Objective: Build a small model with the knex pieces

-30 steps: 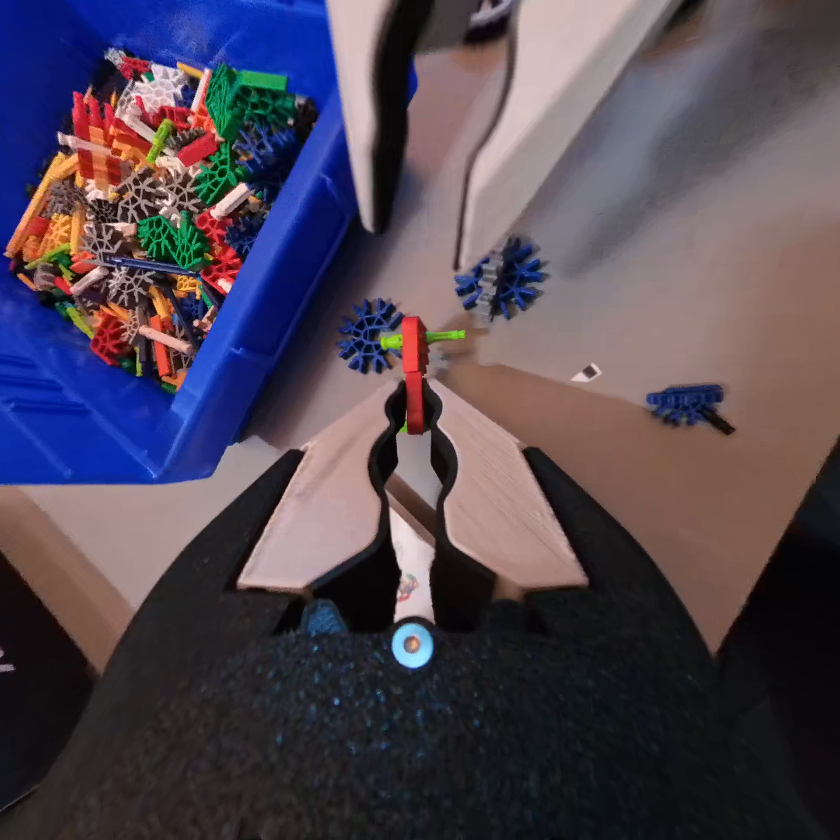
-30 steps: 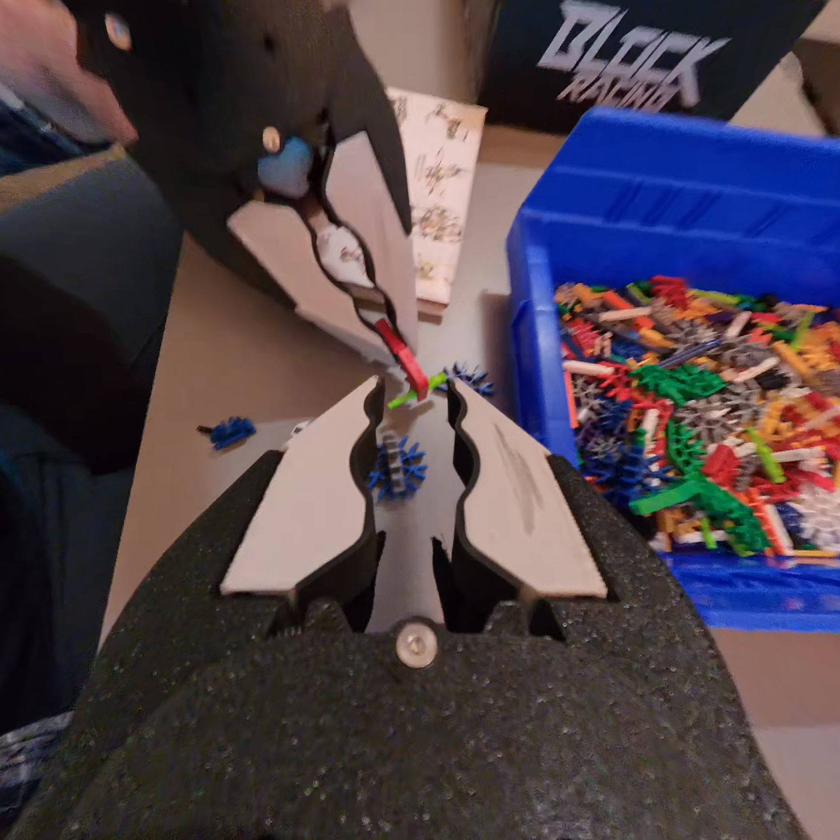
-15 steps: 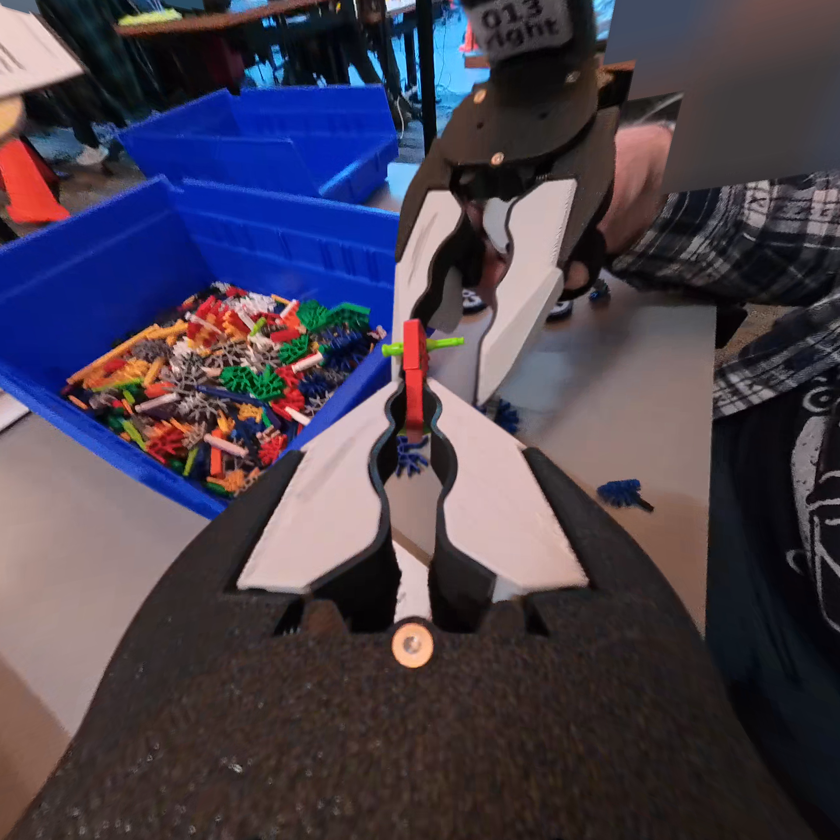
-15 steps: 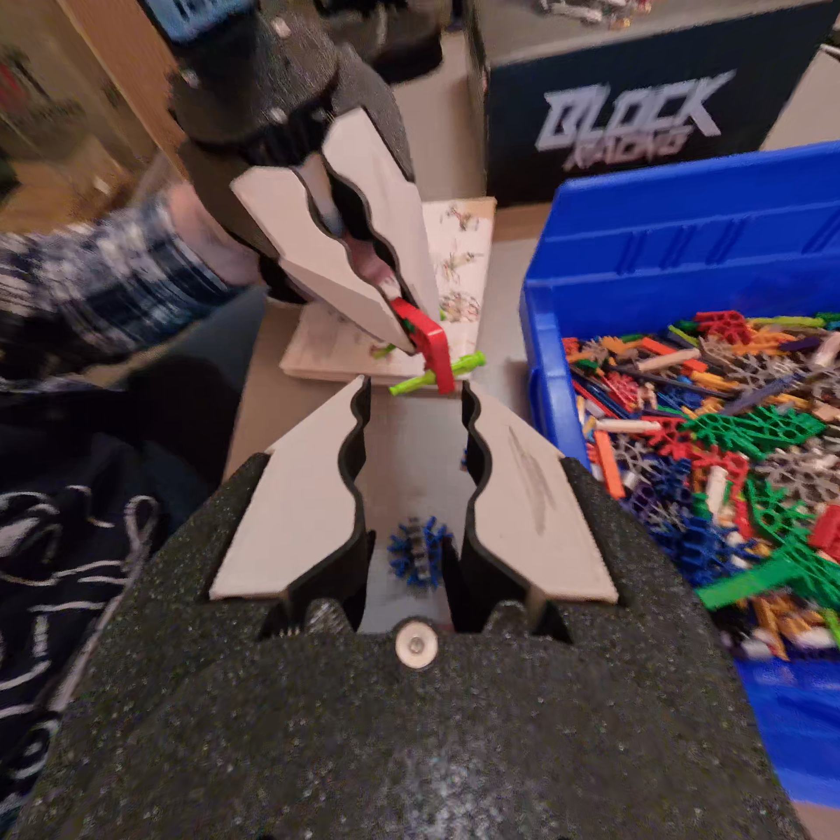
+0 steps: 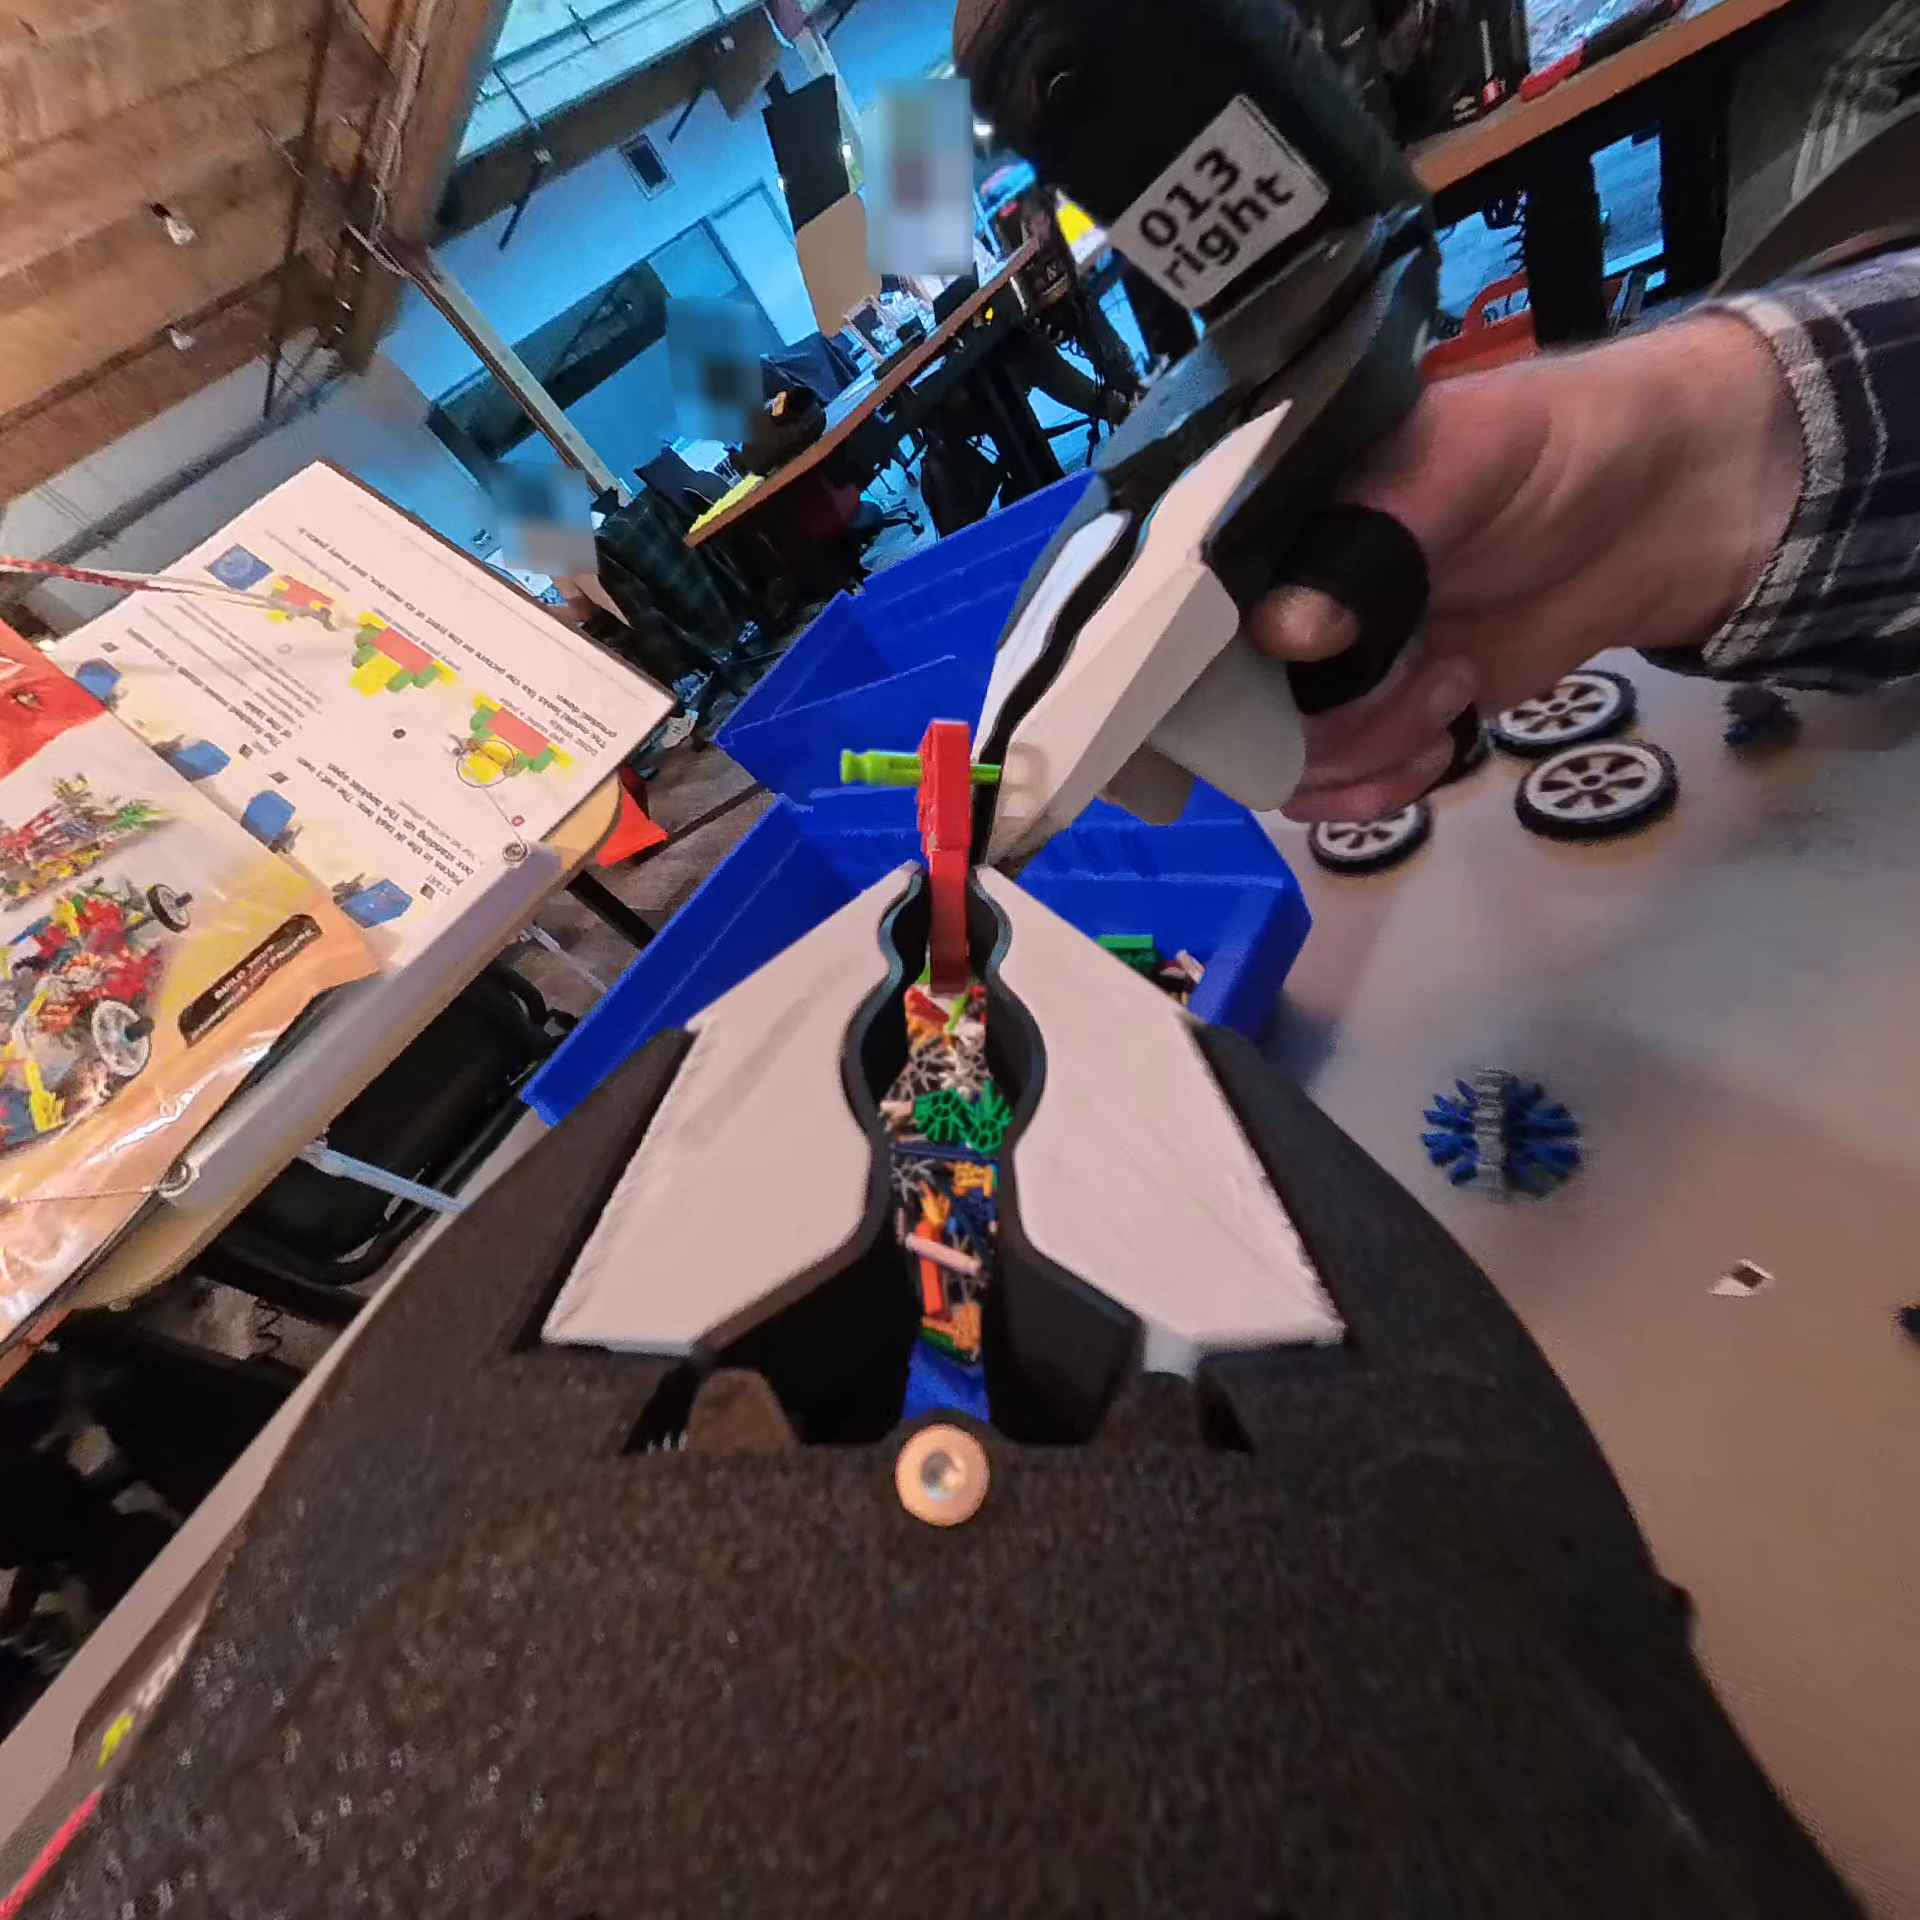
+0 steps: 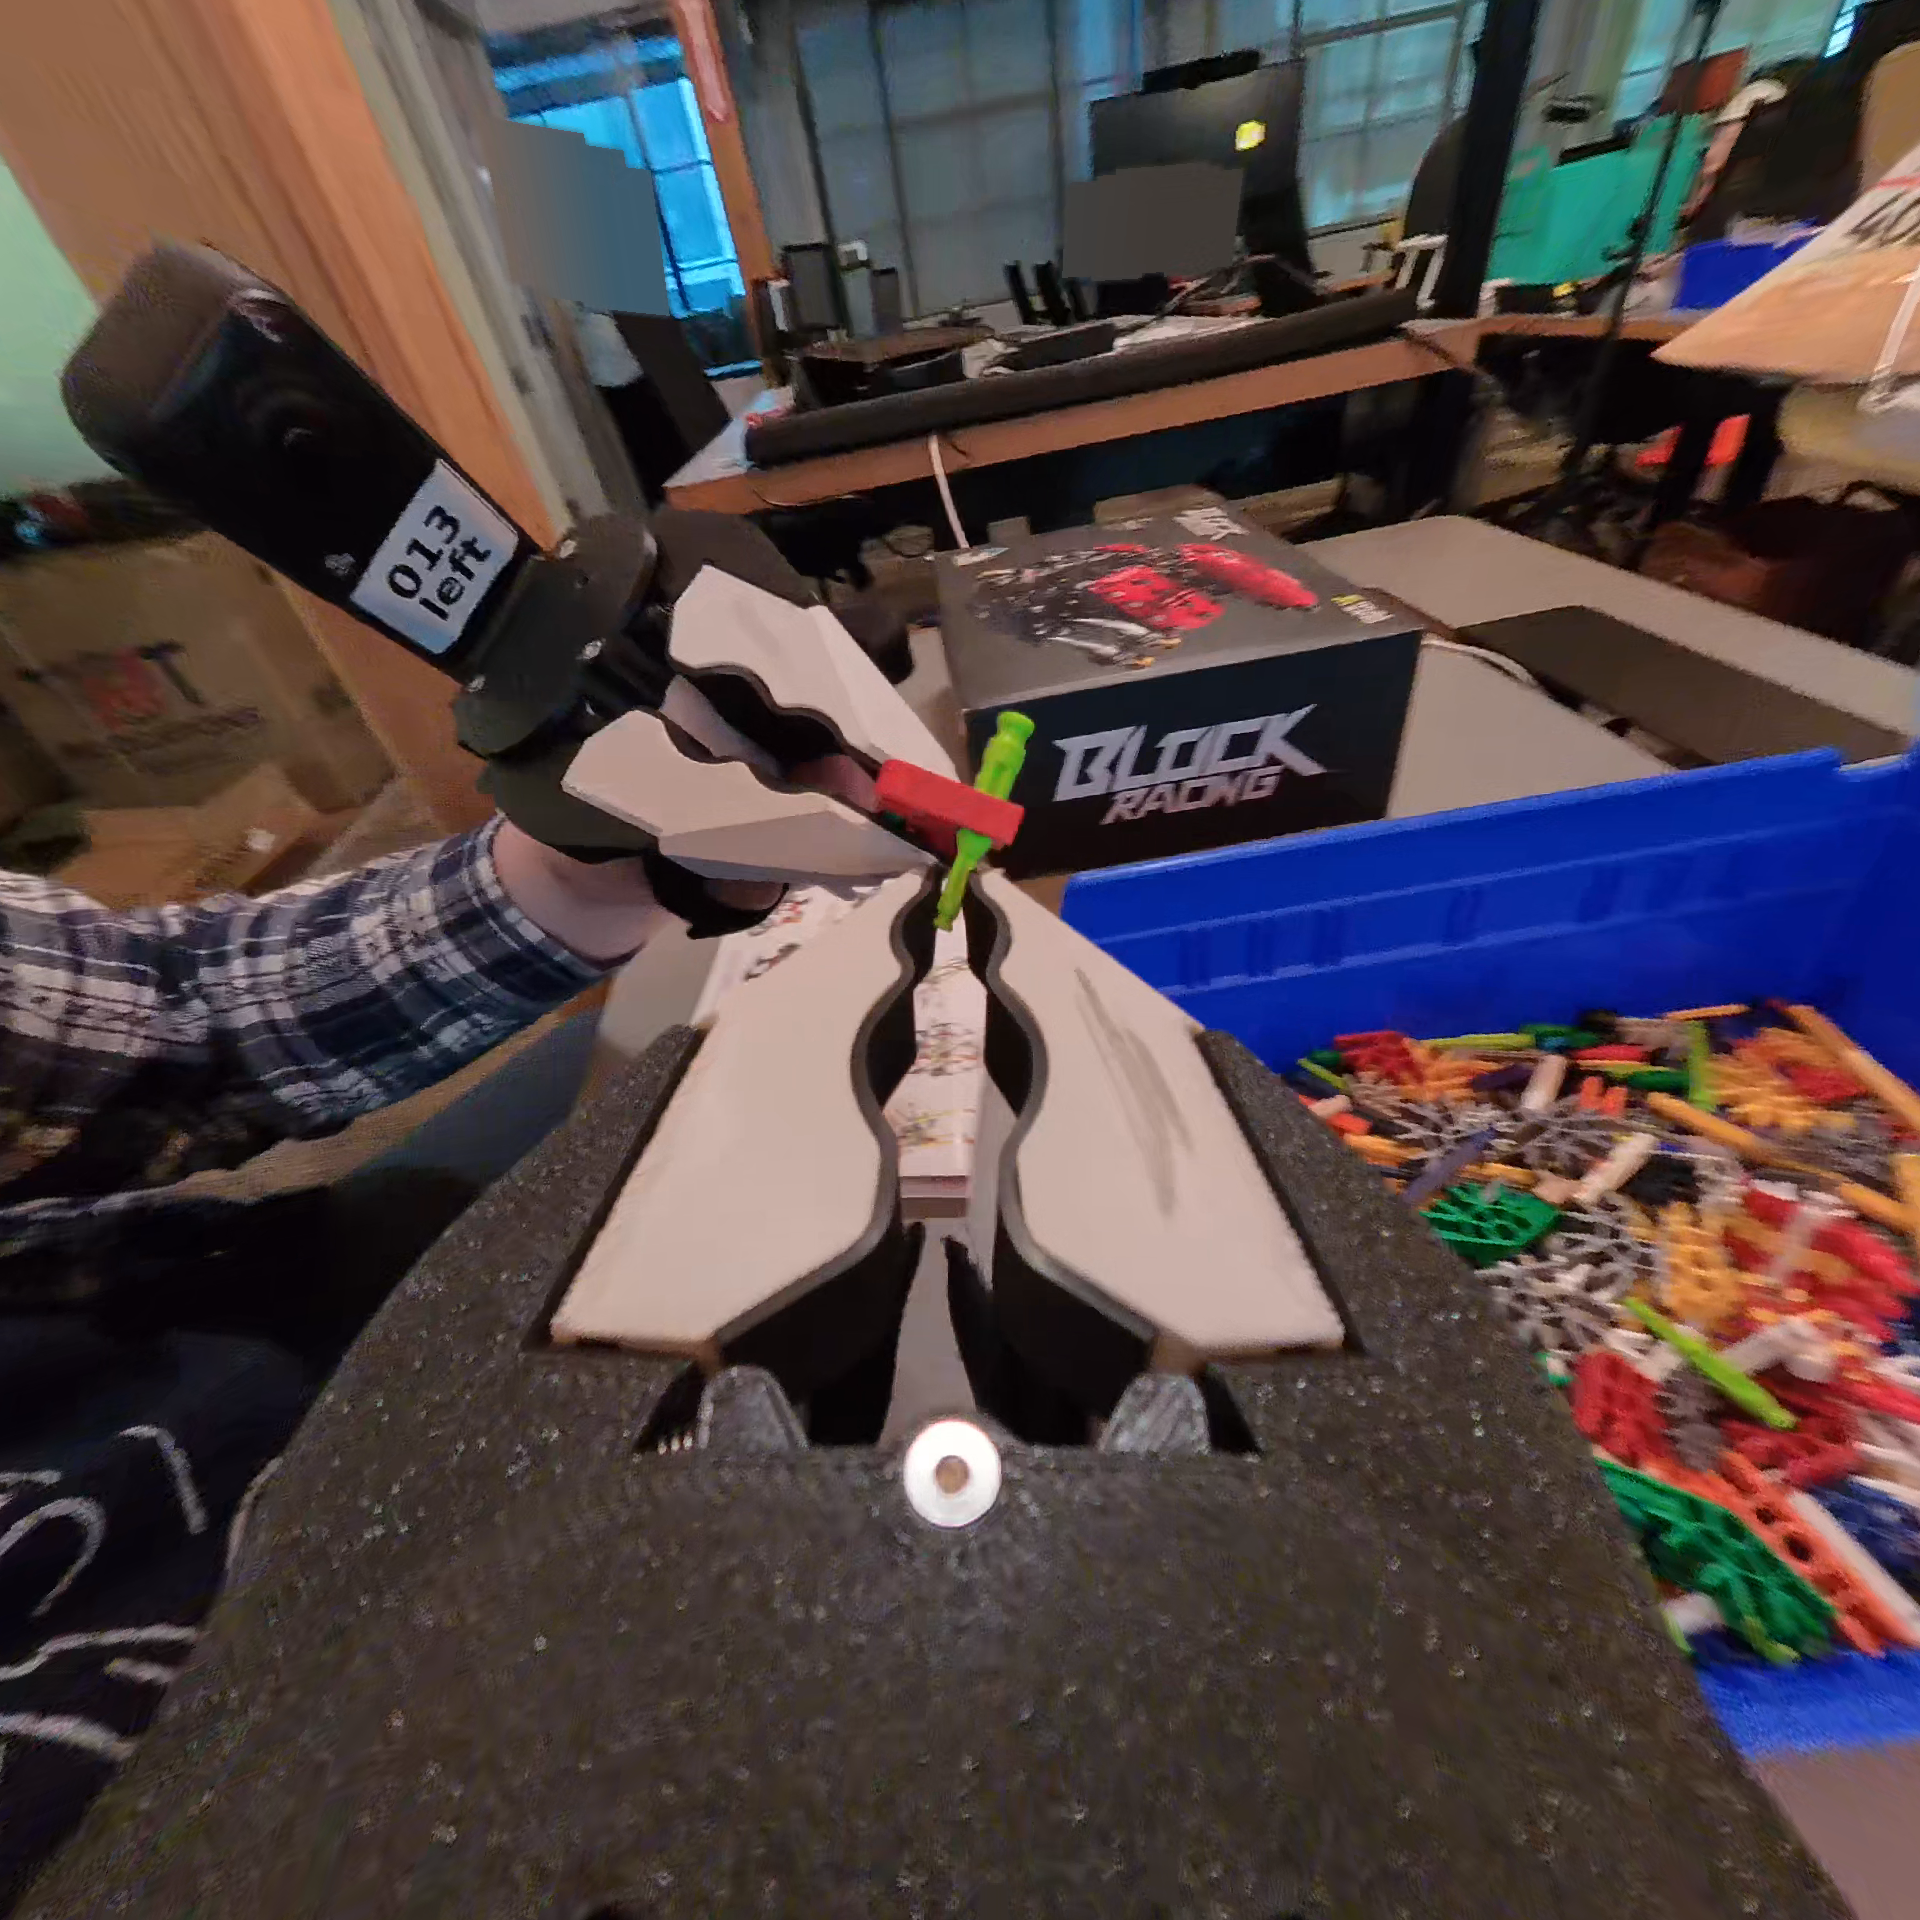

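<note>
The left gripper [image 5: 943, 883] is seen clamped on a red connector piece [image 5: 943, 821], which stands up out of the fingertips, and a lime-green rod [image 5: 914, 769] is carried crosswise through the upper end of that piece. The right gripper [image 6: 948, 902] is closed on the lower end of the same green rod [image 6: 977, 821] — so the small assembly is held in the air by both tools at once, above the near corner of the blue bin [image 5: 1153, 894]. As far as can be judged, the rod is already seated in the connector; whether it is fully home cannot be told. The left tool is tilted upward and pointed away from the person, while the right one is brought in from the side by a hand [image 5: 1538, 582] in a plaid sleeve. Farther out, a blue spoked piece [image 5: 1496, 1138] and several small wheels [image 5: 1595, 779] lie on the table [image 5: 1621, 1039], and instruction sheets [image 5: 343, 665] are propped at the left.
</note>
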The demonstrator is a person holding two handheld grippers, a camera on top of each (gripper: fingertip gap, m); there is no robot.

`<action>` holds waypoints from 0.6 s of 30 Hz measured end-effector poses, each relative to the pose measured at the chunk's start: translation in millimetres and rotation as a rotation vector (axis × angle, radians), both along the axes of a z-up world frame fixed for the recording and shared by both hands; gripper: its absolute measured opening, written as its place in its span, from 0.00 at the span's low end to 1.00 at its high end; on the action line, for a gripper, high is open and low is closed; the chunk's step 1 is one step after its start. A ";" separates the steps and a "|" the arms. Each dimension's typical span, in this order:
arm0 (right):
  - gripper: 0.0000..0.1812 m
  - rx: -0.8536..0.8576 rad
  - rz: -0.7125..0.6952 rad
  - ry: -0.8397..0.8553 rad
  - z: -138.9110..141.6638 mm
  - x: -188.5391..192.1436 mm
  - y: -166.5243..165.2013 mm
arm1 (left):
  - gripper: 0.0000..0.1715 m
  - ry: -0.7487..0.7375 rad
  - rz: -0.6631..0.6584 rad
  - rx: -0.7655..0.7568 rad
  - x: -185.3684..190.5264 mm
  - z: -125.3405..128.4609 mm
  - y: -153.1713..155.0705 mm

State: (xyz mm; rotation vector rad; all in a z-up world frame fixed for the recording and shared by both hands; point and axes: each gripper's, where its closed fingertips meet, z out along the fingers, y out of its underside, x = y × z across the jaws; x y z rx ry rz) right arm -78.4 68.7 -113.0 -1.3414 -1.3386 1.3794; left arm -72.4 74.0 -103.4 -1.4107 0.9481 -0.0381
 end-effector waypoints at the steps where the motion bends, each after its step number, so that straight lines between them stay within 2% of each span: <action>1: 0.01 0.024 -0.032 -0.002 1.8 0.4 6.1 | 0.04 -0.001 -0.003 0.002 0.4 0.9 4.1; 3: 0.01 0.094 -0.106 -0.044 1.7 -0.1 20.2 | 0.06 0.049 0.026 -0.001 1.3 -1.8 17.5; 5: 0.00 0.233 -0.175 -0.068 5.8 -0.7 33.6 | 0.10 0.111 0.068 0.048 1.1 1.8 30.6; 8: 0.00 0.429 -0.281 -0.075 20.0 -0.6 55.1 | 0.04 0.134 0.115 0.107 -1.7 15.0 50.5; 10: 0.00 0.516 -0.316 -0.102 25.0 -0.1 67.2 | 0.04 0.149 0.094 0.093 -2.3 17.1 61.5; 11: 0.00 0.522 -0.318 -0.094 28.8 -0.6 71.5 | 0.03 0.139 0.073 0.102 -1.8 21.6 65.3; 15: 0.00 0.417 -0.221 -0.013 39.3 -1.0 77.0 | 0.02 0.042 -0.124 -0.026 4.6 29.8 69.8; 18: 0.00 0.355 -0.209 -0.012 32.3 -2.3 91.7 | 0.03 0.043 -0.137 -0.090 4.5 20.5 84.9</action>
